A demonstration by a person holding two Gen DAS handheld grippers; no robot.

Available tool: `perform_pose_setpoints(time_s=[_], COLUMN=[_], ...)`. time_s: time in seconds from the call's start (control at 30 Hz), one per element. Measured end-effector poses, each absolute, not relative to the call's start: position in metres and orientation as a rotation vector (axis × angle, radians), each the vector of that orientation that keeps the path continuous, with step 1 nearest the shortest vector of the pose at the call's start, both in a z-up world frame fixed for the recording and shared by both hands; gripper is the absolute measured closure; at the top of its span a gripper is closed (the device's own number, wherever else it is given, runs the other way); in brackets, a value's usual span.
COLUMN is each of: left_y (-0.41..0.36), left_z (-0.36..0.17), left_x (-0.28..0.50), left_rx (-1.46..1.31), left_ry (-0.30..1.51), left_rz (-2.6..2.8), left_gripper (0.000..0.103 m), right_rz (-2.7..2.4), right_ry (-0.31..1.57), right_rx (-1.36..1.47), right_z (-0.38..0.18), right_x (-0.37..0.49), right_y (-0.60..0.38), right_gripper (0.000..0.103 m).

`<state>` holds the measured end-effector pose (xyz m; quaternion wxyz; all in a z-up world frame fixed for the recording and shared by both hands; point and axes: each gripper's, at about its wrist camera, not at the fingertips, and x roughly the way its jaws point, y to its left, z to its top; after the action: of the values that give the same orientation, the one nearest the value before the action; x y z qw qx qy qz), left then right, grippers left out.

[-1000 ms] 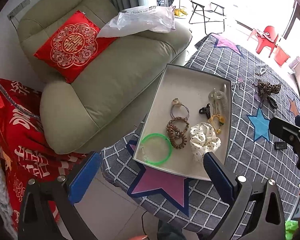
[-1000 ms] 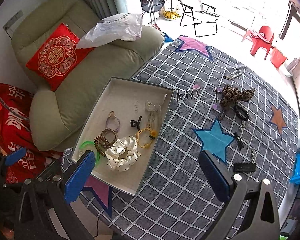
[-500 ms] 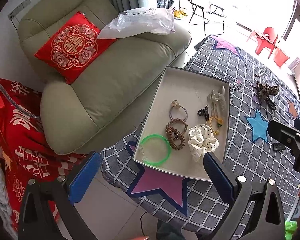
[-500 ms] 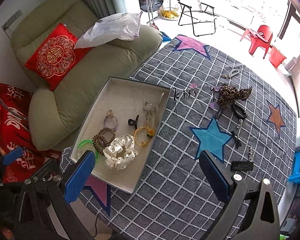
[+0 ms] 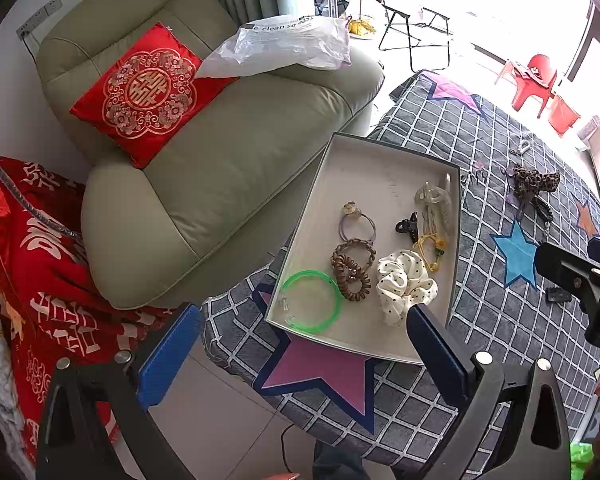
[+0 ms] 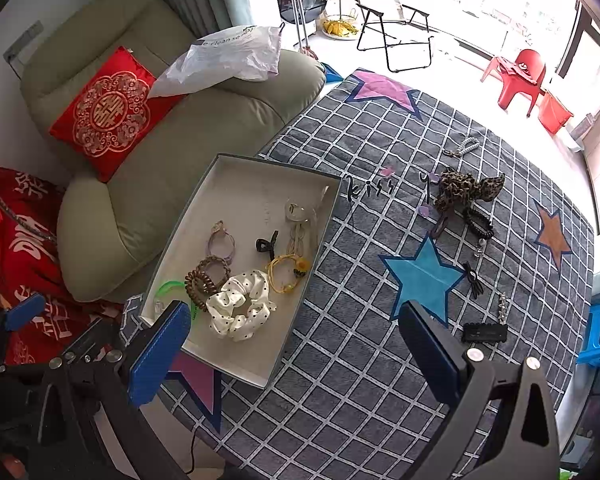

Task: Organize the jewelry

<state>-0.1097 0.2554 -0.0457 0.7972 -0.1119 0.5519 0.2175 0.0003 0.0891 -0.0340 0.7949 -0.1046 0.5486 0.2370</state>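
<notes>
A grey tray point(image 5: 384, 160) point(image 6: 244, 176) on the checked tablecloth holds a green bangle point(image 5: 311, 301), a brown coil tie point(image 5: 350, 276), a white dotted scrunchie point(image 6: 240, 304), a yellow tie point(image 6: 286, 272), a black claw clip point(image 6: 266, 244) and a clear clip point(image 5: 436, 200). Loose on the cloth to the right lie a leopard scrunchie point(image 6: 468, 190), black bands point(image 6: 480, 224), a black comb clip point(image 6: 484, 333) and small pins. My left gripper point(image 5: 300, 356) is open and empty above the tray's near edge. My right gripper point(image 6: 296, 356) is open and empty above the cloth.
A green armchair point(image 5: 220, 168) with a red cushion point(image 5: 148, 92) and a plastic bag point(image 5: 284, 48) stands left of the table. A red blanket point(image 5: 32, 272) lies at the left. A folding chair point(image 6: 392, 20) and red stools point(image 6: 520, 76) stand beyond the table.
Both grippers have drawn back and up a little from the table, so the tray and loose items look slightly smaller. Nothing on the table has moved.
</notes>
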Motion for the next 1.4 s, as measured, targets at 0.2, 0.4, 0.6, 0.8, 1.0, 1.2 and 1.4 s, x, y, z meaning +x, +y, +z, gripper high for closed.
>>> perform_pose_setpoints(time_s=[0.2,0.4,0.6,0.8,1.0,1.2,1.4], left_y=[0.2556,0.2556,0.2552,0.2546,0.2543,0.2543,0.2544], left_z=[-0.0458,-0.0457,-0.0452,-0.0448,-0.0444,-0.0443,-0.0440], left_x=[-0.1096,-0.1096,-0.1103,-0.1111,-0.1123,-0.1125,-0.1132], left_rx=[-0.240,-0.239,-0.240,-0.242,-0.242,-0.242,-0.242], left_ry=[1.185,1.185,1.183,1.184,1.182,1.182,1.181], left_rz=[0.467,0.468,0.469,0.472,0.474,0.474,0.477], left_gripper=[0.000,0.000,0.000,0.000,0.000,0.000,0.000], right_rz=[0.510,0.510,0.510,0.509,0.509,0.510,0.510], right_ry=[1.179,1.180,1.179,1.178,1.179,1.179,1.181], right_rx=[-0.225,-0.226,-0.226,-0.227,-0.226,-0.225,-0.223], right_z=[-0.0339,-0.0339,-0.0340,-0.0340,-0.0340,-0.0341,-0.0345], right_x=[0.0008,0.0008,0.0004,-0.0002,-0.0007,-0.0003,-0.0020], right_y=[0.0887,0.0883,0.0882,0.0881,0.0879,0.0879,0.0883], right_gripper=[0.000,0.000,0.000,0.000,0.000,0.000,0.000])
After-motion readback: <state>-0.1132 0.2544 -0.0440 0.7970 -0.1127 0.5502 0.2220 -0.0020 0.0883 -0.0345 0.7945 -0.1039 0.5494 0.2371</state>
